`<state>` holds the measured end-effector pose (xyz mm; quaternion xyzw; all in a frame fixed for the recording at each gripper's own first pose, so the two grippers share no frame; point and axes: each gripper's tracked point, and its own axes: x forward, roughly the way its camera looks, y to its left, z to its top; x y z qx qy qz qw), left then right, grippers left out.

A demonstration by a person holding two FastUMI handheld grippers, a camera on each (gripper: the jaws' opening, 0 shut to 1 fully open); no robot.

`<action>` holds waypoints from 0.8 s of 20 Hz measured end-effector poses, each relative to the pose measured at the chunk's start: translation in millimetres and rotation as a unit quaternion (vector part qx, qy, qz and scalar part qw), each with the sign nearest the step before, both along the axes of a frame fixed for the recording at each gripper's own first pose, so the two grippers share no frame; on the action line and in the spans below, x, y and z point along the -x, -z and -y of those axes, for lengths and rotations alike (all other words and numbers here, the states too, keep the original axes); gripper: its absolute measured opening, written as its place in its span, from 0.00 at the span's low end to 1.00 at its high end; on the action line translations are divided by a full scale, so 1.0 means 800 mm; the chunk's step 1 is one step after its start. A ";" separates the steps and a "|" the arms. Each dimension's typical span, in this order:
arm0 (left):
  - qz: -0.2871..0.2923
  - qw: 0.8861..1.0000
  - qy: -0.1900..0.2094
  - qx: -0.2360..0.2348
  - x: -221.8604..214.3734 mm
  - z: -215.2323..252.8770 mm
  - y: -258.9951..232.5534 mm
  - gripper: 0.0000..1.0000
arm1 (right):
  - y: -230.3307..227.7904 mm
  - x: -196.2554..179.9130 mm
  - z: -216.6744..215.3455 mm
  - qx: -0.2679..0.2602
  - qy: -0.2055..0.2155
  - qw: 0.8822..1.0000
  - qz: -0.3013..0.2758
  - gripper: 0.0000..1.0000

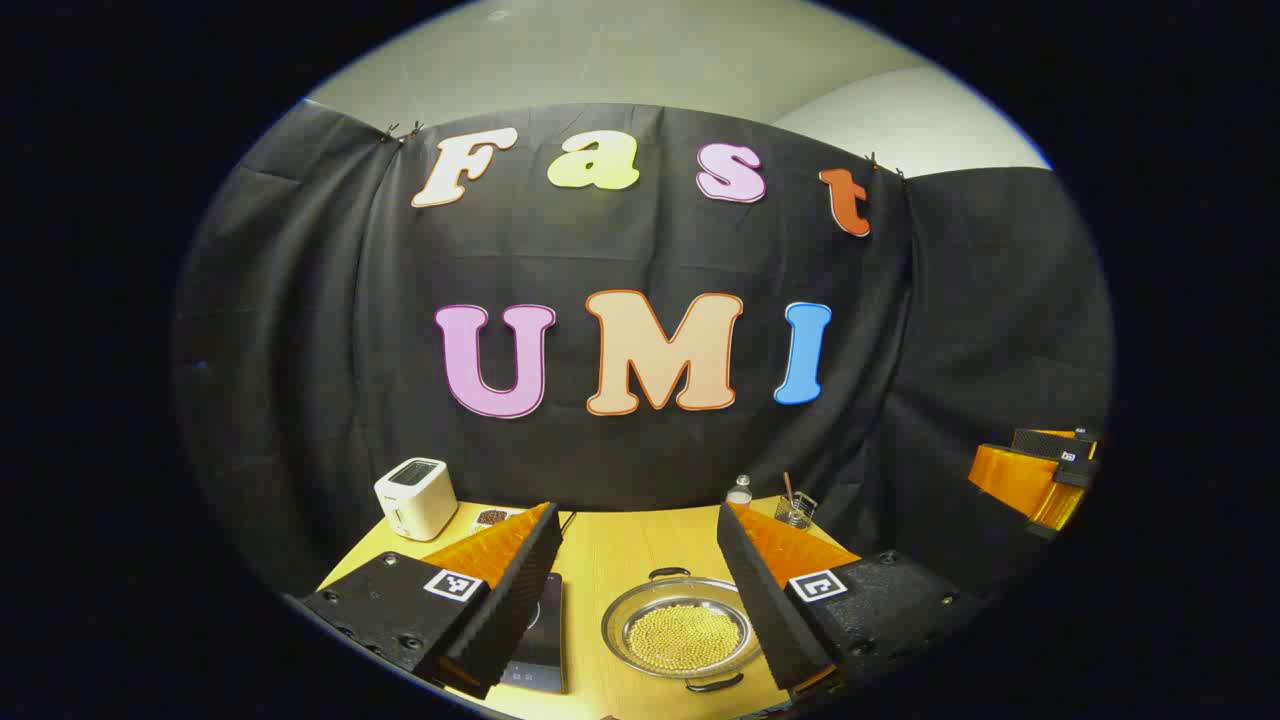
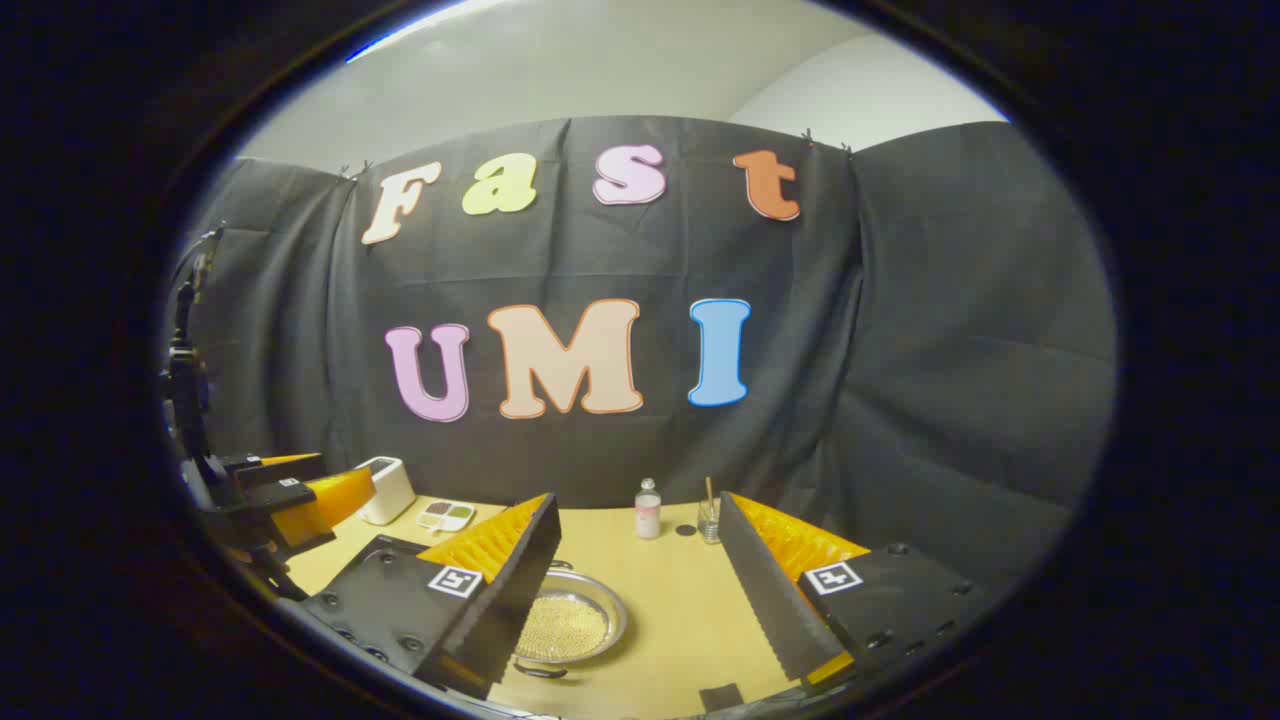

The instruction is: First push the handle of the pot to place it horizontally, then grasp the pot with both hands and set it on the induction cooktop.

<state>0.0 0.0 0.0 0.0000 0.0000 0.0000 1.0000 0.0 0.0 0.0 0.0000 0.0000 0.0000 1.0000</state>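
Left gripper view: steel pot point(image 1: 685, 632) of yellow beads on table point(image 1: 620, 550), handles at 12 and 6 o'clock, induction cooktop point(image 1: 535, 640) at its 9. Left gripper point(image 1: 635, 590) and right gripper point(image 2: 635, 590) released, hovering. Nothing done yet.

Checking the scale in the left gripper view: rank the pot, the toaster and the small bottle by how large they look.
1. pot, largest.
2. toaster.
3. small bottle, smallest.
The pot is nearest the camera, so true sizes may differ.
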 end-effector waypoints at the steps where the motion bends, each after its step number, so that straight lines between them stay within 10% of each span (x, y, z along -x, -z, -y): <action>1: 0.000 1.000 0.001 0.002 0.000 0.002 0.001 0.92 | -0.001 -0.001 0.004 0.001 0.002 1.000 0.000 0.97; 16: -0.015 1.000 0.006 0.004 0.001 -0.011 0.015 0.96 | 0.004 -0.007 -0.010 -0.004 0.005 1.000 0.000 1.00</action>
